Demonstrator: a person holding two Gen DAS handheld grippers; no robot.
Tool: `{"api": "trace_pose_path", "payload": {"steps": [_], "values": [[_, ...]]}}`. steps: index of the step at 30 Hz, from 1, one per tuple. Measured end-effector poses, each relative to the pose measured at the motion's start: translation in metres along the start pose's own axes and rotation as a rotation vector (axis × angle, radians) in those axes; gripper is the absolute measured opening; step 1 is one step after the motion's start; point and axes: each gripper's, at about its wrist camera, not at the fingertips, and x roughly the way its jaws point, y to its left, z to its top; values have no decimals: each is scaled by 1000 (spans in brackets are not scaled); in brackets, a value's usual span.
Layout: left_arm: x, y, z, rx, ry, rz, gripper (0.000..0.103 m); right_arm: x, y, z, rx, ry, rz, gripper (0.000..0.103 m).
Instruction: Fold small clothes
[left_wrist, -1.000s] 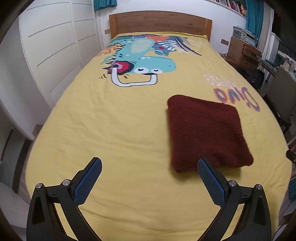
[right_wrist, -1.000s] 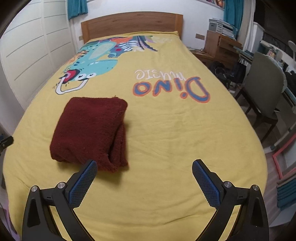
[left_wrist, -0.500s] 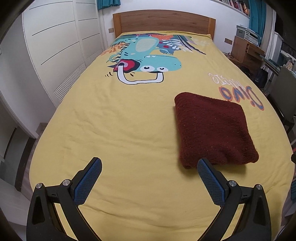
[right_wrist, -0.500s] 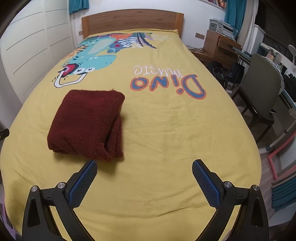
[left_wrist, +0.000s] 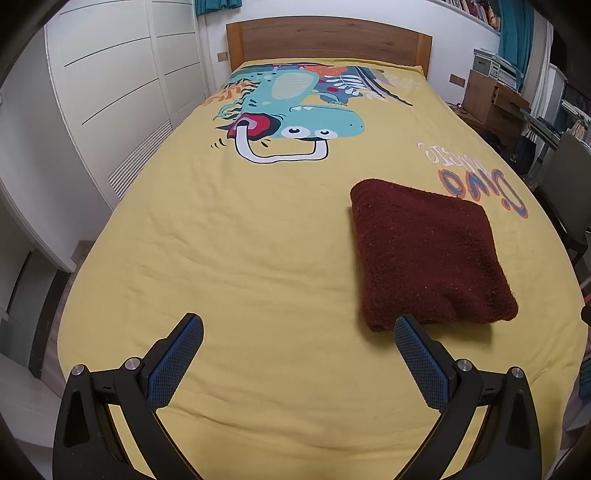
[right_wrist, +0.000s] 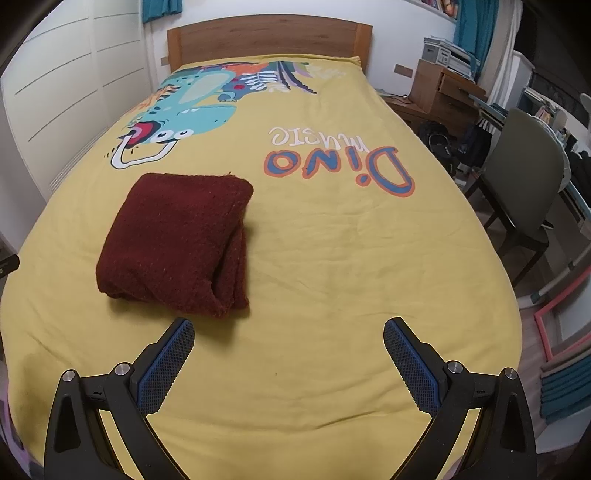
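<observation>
A dark red knitted garment (left_wrist: 428, 254) lies folded into a thick square on the yellow bedspread (left_wrist: 258, 236). In the right wrist view the same garment (right_wrist: 173, 240) shows its stacked layers along its right side. My left gripper (left_wrist: 298, 328) hovers open above the bedspread, its right finger just in front of the garment's near left corner. My right gripper (right_wrist: 289, 332) is open too, held above bare bedspread (right_wrist: 332, 258) with the garment ahead and to the left. Nothing sits between either pair of fingers.
The bedspread carries a dinosaur print (left_wrist: 291, 118) and the words "Dino music" (right_wrist: 340, 162). A wooden headboard (left_wrist: 328, 40) closes the far end. White wardrobe doors (left_wrist: 110, 92) run along the left. A chair (right_wrist: 528, 184) and a desk (right_wrist: 443, 92) stand to the right.
Both grippers have pulled back and risen slightly, so the folded garment sits a little farther ahead in each view. The garment itself has not moved and both grippers stayed open.
</observation>
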Motion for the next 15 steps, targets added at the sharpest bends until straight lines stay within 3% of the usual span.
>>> {"api": "trace_pose_path", "payload": {"steps": [15], "values": [[6, -3, -1, 12, 22, -1, 102, 1, -4, 2, -4, 15, -16, 102]]}}
